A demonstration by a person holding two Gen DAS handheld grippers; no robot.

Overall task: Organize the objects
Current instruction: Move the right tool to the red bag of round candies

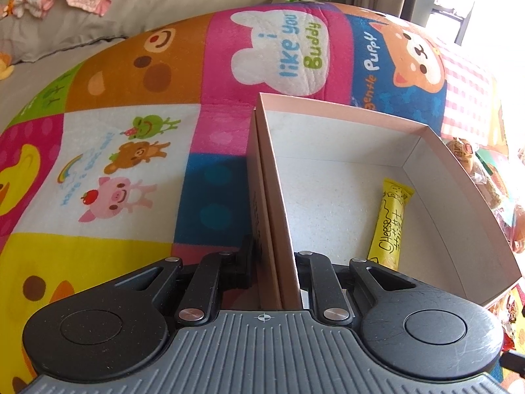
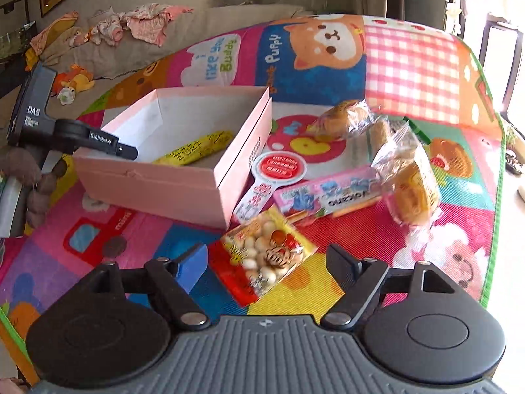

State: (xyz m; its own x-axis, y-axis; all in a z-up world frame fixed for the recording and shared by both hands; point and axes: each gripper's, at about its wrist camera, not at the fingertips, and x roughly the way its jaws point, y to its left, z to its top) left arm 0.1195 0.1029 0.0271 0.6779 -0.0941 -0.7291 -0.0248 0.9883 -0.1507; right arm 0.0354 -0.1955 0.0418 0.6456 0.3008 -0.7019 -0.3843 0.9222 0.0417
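An open pink box stands on the colourful play mat. My left gripper is shut on the box's left wall, one finger outside and one inside. A yellow cheese stick lies inside the box. In the right wrist view the same box holds the cheese stick, and the left gripper clamps its far-left wall. My right gripper is open just above the mat. A red and yellow snack bag lies between its fingers, and the pads do not press on it.
Right of the box lie a round red-and-white packet, a pink Volcano packet and two clear bags of bread. A beige sofa with clothes and a stuffed toy is behind the mat.
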